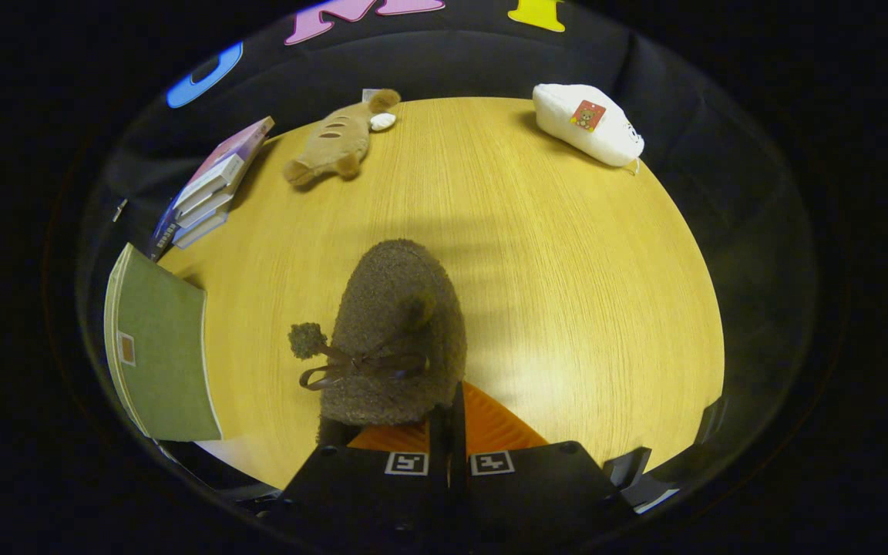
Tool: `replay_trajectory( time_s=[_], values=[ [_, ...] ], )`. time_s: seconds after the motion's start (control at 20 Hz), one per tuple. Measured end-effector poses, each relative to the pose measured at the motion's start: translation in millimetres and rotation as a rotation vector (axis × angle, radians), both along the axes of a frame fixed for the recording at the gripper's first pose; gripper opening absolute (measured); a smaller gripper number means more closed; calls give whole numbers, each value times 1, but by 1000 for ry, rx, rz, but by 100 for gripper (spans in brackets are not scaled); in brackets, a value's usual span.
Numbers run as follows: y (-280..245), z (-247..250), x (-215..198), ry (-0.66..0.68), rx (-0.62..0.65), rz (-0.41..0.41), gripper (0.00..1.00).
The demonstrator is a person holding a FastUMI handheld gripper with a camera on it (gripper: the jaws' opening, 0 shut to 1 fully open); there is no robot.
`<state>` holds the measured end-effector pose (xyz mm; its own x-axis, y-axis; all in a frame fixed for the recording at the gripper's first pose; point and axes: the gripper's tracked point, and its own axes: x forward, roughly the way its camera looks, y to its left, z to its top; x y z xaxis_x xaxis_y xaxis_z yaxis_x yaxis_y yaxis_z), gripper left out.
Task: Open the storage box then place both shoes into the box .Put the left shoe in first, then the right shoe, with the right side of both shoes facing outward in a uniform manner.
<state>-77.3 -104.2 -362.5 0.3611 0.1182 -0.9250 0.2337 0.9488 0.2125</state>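
Wooden table (567, 254) fills the booth. Gripper (448, 432) fingers are nearly closed, apparently pinching the heel rim of a fuzzy brown shoe (398, 331) with a bow, which extends just ahead. Risk: soft pile may slip, rotating the shoe. Beyond lie books (213, 185), a plush toy (336, 142) and a white pouch (586, 123) with an unreadable tag.

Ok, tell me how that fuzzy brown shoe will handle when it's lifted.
The fuzzy brown shoe looks plush, so it probably sags rather than staying stiff. It seems light for its bulk. The gripper has its fingers nearly closed at the heel rim, a hold that may let the toe droop.
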Motion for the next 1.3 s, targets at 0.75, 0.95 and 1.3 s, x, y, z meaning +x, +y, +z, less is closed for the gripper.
replay_trajectory(
  time_s=[0.75,0.95,1.3],
  values=[
    [176,188,61,-252,155,123,5],
    [247,219,74,-278,198,183,5],
    [337,203,74,-188,185,253,5]
  ],
)
